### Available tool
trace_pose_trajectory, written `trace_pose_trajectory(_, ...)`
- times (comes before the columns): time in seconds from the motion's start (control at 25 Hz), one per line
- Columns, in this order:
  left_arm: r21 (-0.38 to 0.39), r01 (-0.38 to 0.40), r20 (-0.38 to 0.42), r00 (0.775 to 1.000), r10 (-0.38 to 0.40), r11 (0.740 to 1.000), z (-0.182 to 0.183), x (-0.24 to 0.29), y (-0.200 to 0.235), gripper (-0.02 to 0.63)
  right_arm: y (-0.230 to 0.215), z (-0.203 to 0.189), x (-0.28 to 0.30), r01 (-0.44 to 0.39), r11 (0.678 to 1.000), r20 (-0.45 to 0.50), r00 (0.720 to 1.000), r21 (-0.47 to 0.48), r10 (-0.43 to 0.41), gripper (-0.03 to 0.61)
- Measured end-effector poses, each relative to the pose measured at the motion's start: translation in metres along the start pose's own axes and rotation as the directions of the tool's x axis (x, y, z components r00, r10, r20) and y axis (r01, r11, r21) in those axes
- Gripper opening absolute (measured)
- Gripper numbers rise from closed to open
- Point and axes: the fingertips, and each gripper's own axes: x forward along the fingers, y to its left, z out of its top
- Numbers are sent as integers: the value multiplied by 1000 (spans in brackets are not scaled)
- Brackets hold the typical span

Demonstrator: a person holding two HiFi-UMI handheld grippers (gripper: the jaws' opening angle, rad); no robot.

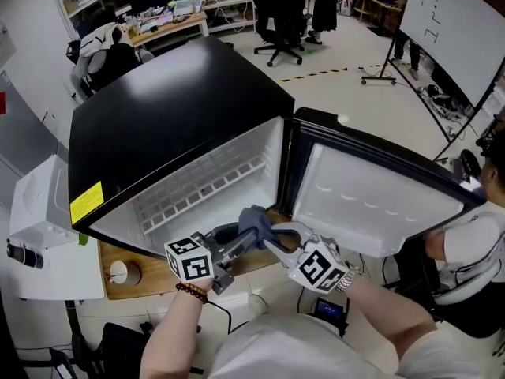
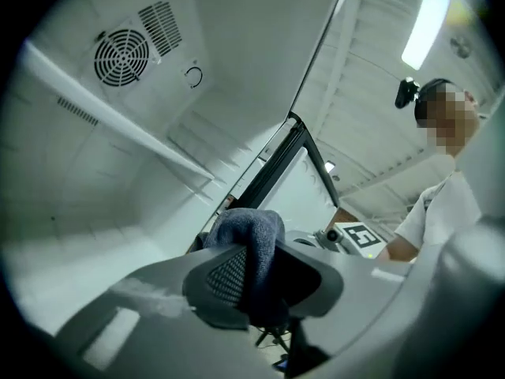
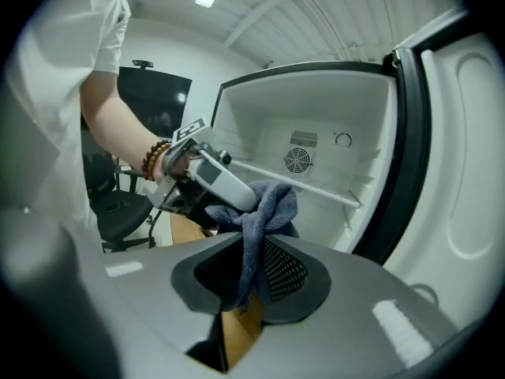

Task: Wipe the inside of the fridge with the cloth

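The left claw [image 1: 239, 241] and the right claw [image 1: 276, 238] meet tip to tip, and each is clamped on the same grey-blue cloth [image 1: 254, 221]. The cloth bunches up between and just above the two tips. Both gripper views show a fold of it pinched between the mesh pads. I judge the double grip to be a handover or a re-bunching, meant to give one claw a firm wad to wipe with before it goes in.

The mini fridge [image 1: 173, 109] stands just beyond the claws on a wooden bench [image 1: 150, 276]. Its door [image 1: 379, 204] is swung wide on the right claw's side, so the white cavity is free to enter. The cloth has not yet touched any inner wall.

From the right claw, the shelf rail [image 3: 304, 185] and the fan grille [image 3: 297, 160] lie ahead and above.

The claws and cloth cover the fridge floor in the head view. In both gripper views the claw bodies hide the cloth's lower end, so how much of it hangs loose is unclear. The door's lower edge is cut off behind the person's arm.
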Motion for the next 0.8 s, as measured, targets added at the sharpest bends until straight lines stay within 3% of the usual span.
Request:
trace_pose_trajectory(0.16,148,-157,22,988,156,976,6,5,16,73,-20,-12,-8,69,983,-12,998,168,-68,72)
trace_pose_trajectory(0.32,239,-316,60,949,310,918,12,8,36,72,-36,-14,-20,129,961,-24,992,243,-127,72)
trace_pose_trajectory(0.44,268,-438,85,898,432,858,14,9,55,72,-42,-5,-29,152,952,-16,988,266,-153,72)
trace_pose_trajectory(0.56,271,-551,111,832,543,789,18,8,79,72,-41,4,-35,150,948,-7,988,282,-155,71)
trace_pose_trajectory(0.8,247,-693,194,721,665,678,35,11,119,72,-32,19,-43,108,953,25,992,283,-120,71)
